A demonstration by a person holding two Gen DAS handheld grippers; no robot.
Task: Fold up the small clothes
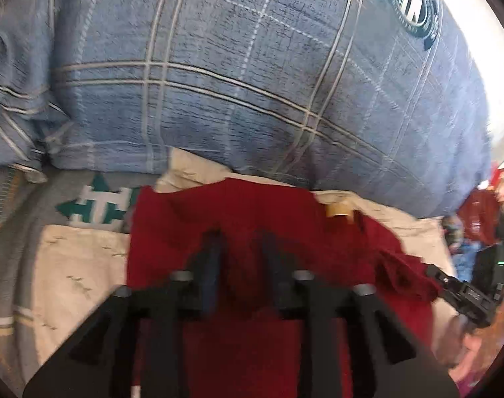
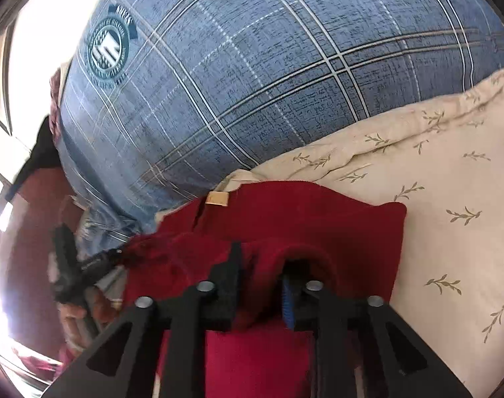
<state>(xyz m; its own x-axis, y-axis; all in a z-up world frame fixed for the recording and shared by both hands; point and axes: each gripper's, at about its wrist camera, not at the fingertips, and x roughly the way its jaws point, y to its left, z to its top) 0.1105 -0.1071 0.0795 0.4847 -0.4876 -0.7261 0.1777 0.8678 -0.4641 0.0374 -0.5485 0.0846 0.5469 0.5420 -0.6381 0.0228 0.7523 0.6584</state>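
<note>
Left wrist | one red garment; one plaid pillow; two hand-held grippers

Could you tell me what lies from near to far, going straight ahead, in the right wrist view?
Right gripper, dark red knitted garment with tan label, cream leaf-print sheet, blue plaid pillow.

Garment directly ahead of and beneath left gripper, spread on sheet. Pillow beyond garment, its lower edge over the sheet. Tag at garment's far edge, ahead and right. Right gripper off to the right, touching a raised fold. From right gripper: garment under and ahead, sheet right, pillow behind, left gripper left.
</note>
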